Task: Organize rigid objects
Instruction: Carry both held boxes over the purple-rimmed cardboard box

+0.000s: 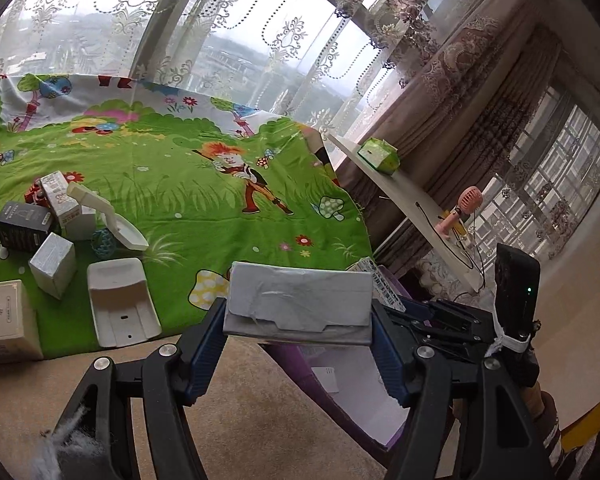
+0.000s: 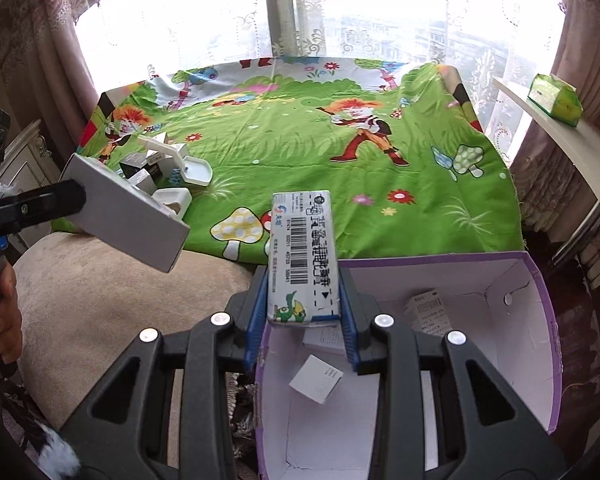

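My left gripper (image 1: 298,312) is shut on a flat grey box (image 1: 300,300), held in the air off the near edge of the green cartoon-print table (image 1: 204,184). The same box (image 2: 128,216) shows at the left of the right wrist view. My right gripper (image 2: 304,300) is shut on a white barcode box (image 2: 302,252), held over the near-left rim of the purple open box (image 2: 536,344), which holds several small white boxes (image 2: 316,378). A cluster of boxes and white plastic pieces (image 1: 60,232) lies at the table's left.
A white shelf (image 1: 412,208) at the right carries a green tissue pack (image 1: 380,156) and a pink hand fan (image 1: 460,212). Beige cushion (image 2: 100,312) lies below the table's near edge. Lace curtains and windows stand behind.
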The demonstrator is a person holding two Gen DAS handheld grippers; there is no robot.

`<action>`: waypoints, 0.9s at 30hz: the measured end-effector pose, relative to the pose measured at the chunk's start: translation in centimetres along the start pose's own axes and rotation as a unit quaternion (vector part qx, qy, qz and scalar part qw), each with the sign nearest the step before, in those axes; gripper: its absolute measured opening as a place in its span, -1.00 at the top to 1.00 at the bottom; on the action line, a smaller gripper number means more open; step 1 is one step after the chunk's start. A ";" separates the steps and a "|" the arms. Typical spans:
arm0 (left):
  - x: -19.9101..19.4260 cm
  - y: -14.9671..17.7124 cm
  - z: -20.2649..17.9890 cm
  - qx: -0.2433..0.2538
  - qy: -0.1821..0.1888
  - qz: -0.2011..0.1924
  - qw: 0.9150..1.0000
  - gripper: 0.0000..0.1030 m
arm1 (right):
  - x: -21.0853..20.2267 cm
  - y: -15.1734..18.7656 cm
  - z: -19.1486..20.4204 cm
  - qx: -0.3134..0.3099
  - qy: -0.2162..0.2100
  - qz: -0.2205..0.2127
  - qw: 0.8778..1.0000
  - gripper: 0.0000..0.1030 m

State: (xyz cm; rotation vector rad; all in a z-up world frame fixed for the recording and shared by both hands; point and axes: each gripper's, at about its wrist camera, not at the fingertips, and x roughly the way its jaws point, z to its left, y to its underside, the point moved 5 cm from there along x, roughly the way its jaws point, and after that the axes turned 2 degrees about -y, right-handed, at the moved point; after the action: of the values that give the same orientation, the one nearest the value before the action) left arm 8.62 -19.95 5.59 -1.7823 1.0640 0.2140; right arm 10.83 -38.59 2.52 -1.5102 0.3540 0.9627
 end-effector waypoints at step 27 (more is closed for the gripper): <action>6.6 5.7 -8.4 0.044 0.135 0.161 0.977 -0.41 | -3.8 3.1 -9.1 0.074 0.059 0.013 0.995 0.24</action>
State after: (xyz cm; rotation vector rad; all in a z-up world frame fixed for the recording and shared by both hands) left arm 5.72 -31.21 2.02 -1.5816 1.5352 0.1201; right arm 9.61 -48.80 2.36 -1.4330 0.5202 0.8506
